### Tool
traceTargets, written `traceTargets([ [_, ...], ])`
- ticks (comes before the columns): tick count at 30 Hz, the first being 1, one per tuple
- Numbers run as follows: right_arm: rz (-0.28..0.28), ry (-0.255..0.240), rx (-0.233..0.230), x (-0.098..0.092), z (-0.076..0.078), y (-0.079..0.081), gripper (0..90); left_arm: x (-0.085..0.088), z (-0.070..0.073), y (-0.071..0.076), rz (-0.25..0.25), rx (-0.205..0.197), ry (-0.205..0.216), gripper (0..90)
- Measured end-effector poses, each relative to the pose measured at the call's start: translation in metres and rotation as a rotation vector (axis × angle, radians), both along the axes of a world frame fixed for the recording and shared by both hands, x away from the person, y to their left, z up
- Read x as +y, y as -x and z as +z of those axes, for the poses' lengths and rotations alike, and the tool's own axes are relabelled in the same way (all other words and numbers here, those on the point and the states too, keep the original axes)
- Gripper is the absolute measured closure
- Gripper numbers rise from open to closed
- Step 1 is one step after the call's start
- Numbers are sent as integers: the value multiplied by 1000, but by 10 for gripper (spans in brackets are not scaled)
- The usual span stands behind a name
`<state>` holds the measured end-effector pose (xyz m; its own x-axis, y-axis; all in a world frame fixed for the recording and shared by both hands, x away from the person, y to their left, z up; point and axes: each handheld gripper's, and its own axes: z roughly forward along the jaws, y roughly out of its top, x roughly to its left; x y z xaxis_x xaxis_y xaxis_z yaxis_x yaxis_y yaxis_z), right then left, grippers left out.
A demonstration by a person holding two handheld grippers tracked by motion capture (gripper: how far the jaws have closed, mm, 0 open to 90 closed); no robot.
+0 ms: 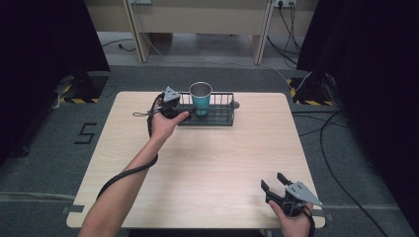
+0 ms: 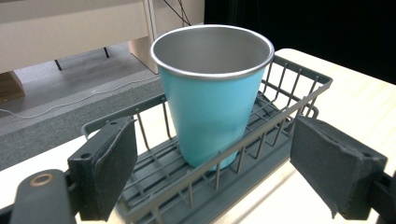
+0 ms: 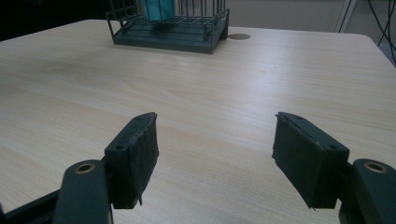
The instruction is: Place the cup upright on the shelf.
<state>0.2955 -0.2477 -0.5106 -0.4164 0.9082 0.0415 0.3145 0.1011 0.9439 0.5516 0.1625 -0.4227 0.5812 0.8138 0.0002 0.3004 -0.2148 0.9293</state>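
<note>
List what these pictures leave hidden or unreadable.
- Cup bottom: left gripper view, behind the rack wires.
- Cup top: right gripper view, cut by the upper edge.
- Left tool jaws: high view, under the grey plate and hand.
- Floor marking: high view, too small to read surely.

Rack wall (image 2: 261, 135) stands between my spread left gripper (image 2: 219, 163) and cup (image 2: 212, 93), bare table (image 3: 210, 93) ahead of right gripper (image 3: 215, 154)

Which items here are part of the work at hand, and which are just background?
In play:
- teal cup, upright in the rack
- wire rack
- left gripper, jaws open at the rack beside the cup

Just there:
- right gripper, open over bare table
- cables on the floor
</note>
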Motion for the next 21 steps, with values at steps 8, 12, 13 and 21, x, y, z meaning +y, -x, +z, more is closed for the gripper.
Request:
traceTargets([
  [8, -2, 0, 2, 0, 0, 0, 316, 10, 3, 13, -12, -3, 7, 145],
  [12, -3, -1, 2, 0, 0, 0, 316, 14, 3, 19, -13, -5, 10, 145],
  [13, -3, -1, 2, 0, 0, 0, 316, 15, 3, 20, -12, -5, 12, 145],
  [21, -3, 0, 2, 0, 0, 0, 316, 26, 6, 35, -13, -10, 15, 146],
])
